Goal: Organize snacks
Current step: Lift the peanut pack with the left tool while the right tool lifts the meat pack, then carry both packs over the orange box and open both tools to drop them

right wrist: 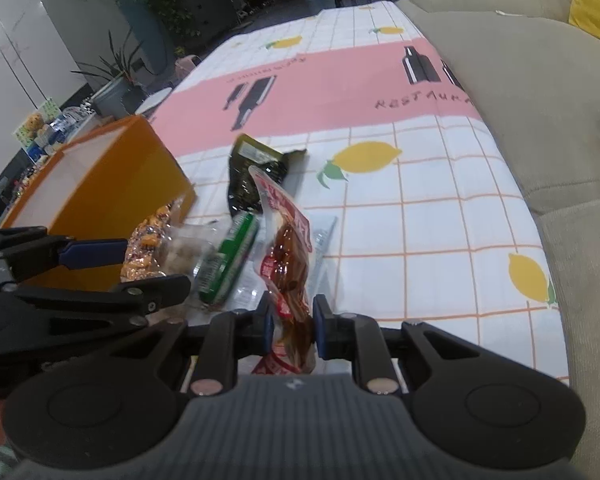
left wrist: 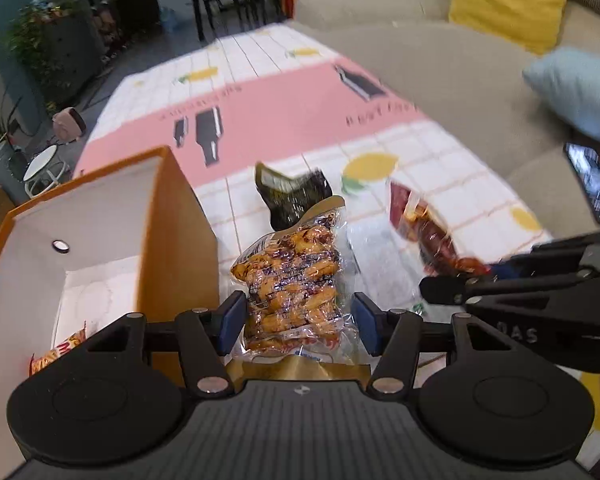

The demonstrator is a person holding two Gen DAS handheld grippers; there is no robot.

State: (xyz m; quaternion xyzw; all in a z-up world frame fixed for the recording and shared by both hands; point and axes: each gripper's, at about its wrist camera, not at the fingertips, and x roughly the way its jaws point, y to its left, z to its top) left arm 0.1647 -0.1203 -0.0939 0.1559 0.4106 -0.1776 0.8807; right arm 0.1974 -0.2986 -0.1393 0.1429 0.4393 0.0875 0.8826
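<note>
A clear pack of orange snacks (left wrist: 288,276) lies lengthwise between the blue pads of my left gripper (left wrist: 300,320), and both pads touch its edges. The same pack (right wrist: 148,240) sits between those fingers in the right wrist view. My right gripper (right wrist: 293,326) is shut on a red packet with brown contents (right wrist: 290,264), held upright above the table. That packet (left wrist: 432,236) shows at the right in the left wrist view. An orange box (left wrist: 172,220) with a white inside stands open on the left and holds a red and yellow packet (left wrist: 60,348).
A black packet (right wrist: 252,176), a green packet (right wrist: 228,260) and a clear bag of beige pieces (right wrist: 180,256) lie on the lemon-print tablecloth (right wrist: 420,220). A beige sofa (right wrist: 540,120) runs along the table's right side, with a phone (left wrist: 592,184) and cushions on it.
</note>
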